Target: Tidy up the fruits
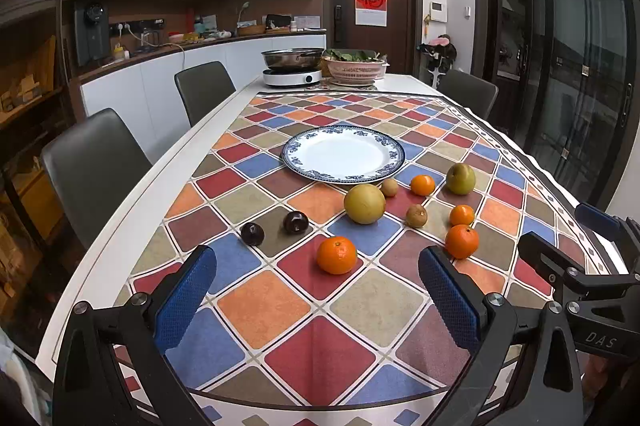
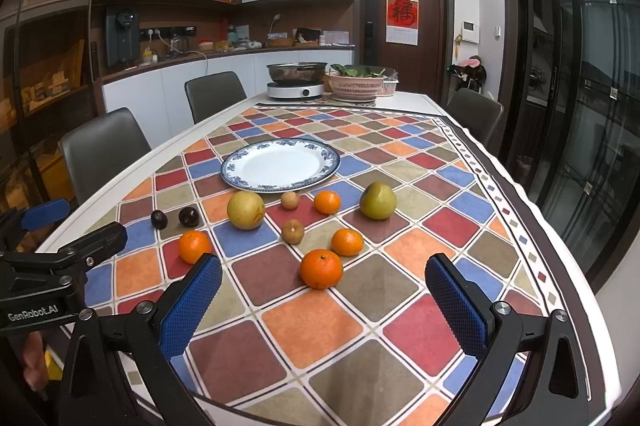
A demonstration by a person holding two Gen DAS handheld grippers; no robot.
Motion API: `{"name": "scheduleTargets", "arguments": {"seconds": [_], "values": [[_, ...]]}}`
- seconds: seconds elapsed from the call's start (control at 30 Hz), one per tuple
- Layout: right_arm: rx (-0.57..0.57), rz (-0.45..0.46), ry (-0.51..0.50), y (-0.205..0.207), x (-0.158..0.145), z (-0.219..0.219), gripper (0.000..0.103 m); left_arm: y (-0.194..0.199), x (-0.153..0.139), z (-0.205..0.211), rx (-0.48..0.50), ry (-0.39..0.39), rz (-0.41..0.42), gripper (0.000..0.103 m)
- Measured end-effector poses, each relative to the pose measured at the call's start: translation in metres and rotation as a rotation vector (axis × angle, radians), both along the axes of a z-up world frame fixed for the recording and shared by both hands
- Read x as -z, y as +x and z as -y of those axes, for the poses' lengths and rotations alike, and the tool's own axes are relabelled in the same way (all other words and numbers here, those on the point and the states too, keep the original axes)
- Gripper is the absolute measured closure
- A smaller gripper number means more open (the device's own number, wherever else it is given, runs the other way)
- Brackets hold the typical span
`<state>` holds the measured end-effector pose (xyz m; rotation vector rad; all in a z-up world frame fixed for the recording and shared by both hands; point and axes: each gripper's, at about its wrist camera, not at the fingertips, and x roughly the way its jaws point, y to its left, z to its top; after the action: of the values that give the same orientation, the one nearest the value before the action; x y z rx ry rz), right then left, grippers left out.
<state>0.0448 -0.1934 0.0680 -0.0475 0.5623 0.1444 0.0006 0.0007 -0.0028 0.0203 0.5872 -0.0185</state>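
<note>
A blue-rimmed white plate (image 1: 343, 153) (image 2: 280, 165) sits bare on the checkered tablecloth. In front of it lie several oranges, the nearest ones (image 1: 337, 254) (image 2: 321, 268), a yellow pear (image 1: 364, 203) (image 2: 246, 209), a green pear (image 1: 460, 178) (image 2: 377, 200), two small brown fruits (image 1: 416, 216) (image 2: 293, 231) and two dark plums (image 1: 295, 222) (image 2: 189, 216). My left gripper (image 1: 318, 292) is open and empty, just short of the nearest orange. My right gripper (image 2: 323, 300) is open and empty, just short of another orange.
A pan on an induction cooker (image 1: 293, 67) and a pink basket of greens (image 1: 353, 66) stand at the table's far end. Grey chairs (image 1: 90, 169) line the left side, one (image 2: 476, 115) the right. The table's right edge (image 2: 568, 266) is close to my right gripper.
</note>
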Motion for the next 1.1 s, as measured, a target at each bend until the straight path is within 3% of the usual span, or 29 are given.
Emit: {"name": "scheduleTargets", "arguments": {"seconds": [1.1], "values": [[0.000, -0.002, 0.001, -0.0005, 0.0000, 0.0002, 0.001, -0.0019, -0.0063, -0.0006, 0.001, -0.007, 0.004, 0.000]]}}
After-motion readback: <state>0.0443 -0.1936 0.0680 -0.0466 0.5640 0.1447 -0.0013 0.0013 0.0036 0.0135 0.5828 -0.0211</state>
